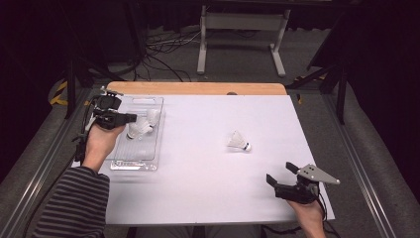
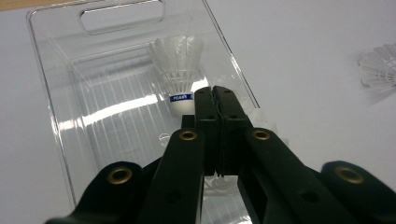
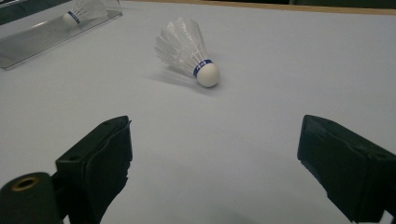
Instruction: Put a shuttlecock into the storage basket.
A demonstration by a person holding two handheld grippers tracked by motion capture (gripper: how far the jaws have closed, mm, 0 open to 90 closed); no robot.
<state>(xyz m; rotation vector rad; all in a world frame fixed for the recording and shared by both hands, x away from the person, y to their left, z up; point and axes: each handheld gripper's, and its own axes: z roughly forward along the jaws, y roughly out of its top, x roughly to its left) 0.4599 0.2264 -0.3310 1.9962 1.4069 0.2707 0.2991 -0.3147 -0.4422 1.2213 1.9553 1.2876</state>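
A clear plastic tray (image 1: 133, 162) (image 2: 46, 93) lies at the table's left. My left gripper (image 1: 132, 118) (image 2: 215, 91) hovers over it, its jaws pressed together on the feather rim of a white shuttlecock (image 1: 139, 130) (image 2: 219, 183) that shows under the pads. Another shuttlecock (image 1: 153, 116) (image 2: 180, 70) (image 3: 84, 11) rests in the tray's far end, just beyond the fingertips. A third shuttlecock (image 1: 239, 142) (image 2: 378, 65) (image 3: 187, 51) lies on its side on the white table, right of centre. My right gripper (image 1: 281, 173) (image 3: 215, 154) sits open near the front right, empty, pointing at that third shuttlecock from a short distance.
A white sheet (image 1: 198, 163) covers the table, with a wooden strip (image 1: 198, 88) bare along the far edge. Behind the table stand a grey metal frame (image 1: 242, 34) and loose cables (image 1: 163, 54) on a dark floor. Rails run along both table sides.
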